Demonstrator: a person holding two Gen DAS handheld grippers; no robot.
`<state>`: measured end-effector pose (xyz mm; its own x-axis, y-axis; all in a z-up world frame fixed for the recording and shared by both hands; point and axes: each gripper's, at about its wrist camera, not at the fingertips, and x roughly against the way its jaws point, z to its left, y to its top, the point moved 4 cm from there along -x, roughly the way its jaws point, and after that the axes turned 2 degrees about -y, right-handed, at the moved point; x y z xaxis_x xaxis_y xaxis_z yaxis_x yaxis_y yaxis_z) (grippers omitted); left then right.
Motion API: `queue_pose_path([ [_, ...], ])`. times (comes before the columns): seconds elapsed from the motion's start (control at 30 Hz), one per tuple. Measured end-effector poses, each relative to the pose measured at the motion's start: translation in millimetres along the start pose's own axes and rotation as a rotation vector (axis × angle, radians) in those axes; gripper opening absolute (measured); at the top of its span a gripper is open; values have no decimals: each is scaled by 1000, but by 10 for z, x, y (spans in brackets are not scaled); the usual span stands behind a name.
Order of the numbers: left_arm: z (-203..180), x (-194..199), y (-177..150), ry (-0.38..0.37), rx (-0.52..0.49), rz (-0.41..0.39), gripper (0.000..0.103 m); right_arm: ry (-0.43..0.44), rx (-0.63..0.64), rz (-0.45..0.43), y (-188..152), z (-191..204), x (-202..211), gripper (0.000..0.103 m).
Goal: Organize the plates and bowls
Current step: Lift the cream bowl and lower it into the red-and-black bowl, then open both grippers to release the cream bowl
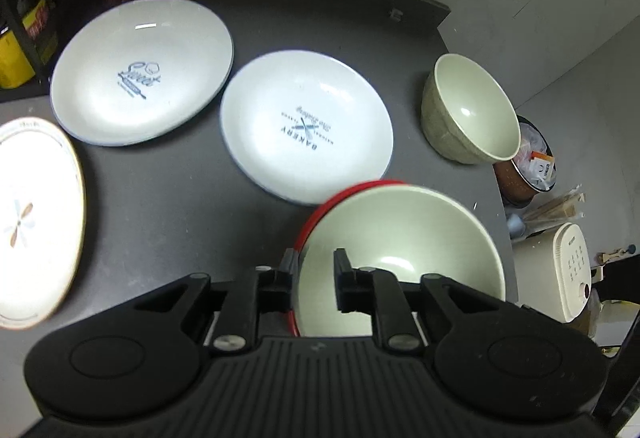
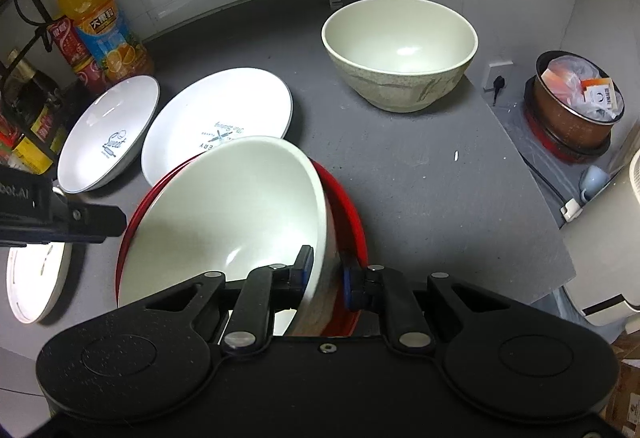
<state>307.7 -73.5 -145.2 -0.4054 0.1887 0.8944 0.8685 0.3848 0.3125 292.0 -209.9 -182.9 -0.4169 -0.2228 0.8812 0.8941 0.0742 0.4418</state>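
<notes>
A cream bowl (image 1: 400, 238) (image 2: 232, 206) sits tilted inside a red bowl (image 1: 352, 188) (image 2: 344, 206) at the near edge of the dark table (image 2: 420, 166). My left gripper (image 1: 316, 274) is shut across the red bowl's rim, one finger outside and one inside. One of its fingers (image 2: 92, 220) shows at the red bowl's left side. My right gripper (image 2: 328, 274) is shut on the cream bowl's wall. A second, speckled cream bowl (image 1: 468, 110) (image 2: 400, 54) stands upright at the far right. A "Sweet" plate (image 1: 142, 72) (image 2: 108, 134) and a "Bakery" plate (image 1: 306, 130) (image 2: 216, 118) lie side by side.
A gold-rimmed white plate (image 1: 36, 222) (image 2: 36, 278) lies at the near left. An orange juice bottle (image 2: 100, 22), red cans and dark bottles crowd the back left corner. Beyond the table's right edge stand a rubbish bin (image 2: 576, 106) and a white rice cooker (image 1: 568, 270).
</notes>
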Motion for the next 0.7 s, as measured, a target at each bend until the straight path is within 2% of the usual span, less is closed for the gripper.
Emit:
queue_pose_path([
  [0.07,14,5,34,7,4,1,20,-2,8,16,13,8,-7,16],
  [0.1,19,6,50,10,6,-1,20,-1,10,28,22,18,-7,19],
  [0.23,1,15,116,9,7,-14,27,74,10,21,84,35,83,44],
  [0.3,-30,24,154,12,3,-25,30,100,8,24,115,32,135,50],
  [0.37,-78,35,194,10,-6,-38,35,102,5,2,139,21,206,57],
  [0.4,-102,36,212,9,-12,-43,37,86,6,-16,151,8,247,68],
  [0.43,-128,27,223,7,-18,-45,40,77,4,-34,166,0,285,73],
  [0.53,-204,-11,263,0,-34,-47,44,95,-31,-51,232,-94,343,73],
  [0.7,-328,-110,337,-9,-55,-44,45,51,-84,-74,336,-307,298,73],
])
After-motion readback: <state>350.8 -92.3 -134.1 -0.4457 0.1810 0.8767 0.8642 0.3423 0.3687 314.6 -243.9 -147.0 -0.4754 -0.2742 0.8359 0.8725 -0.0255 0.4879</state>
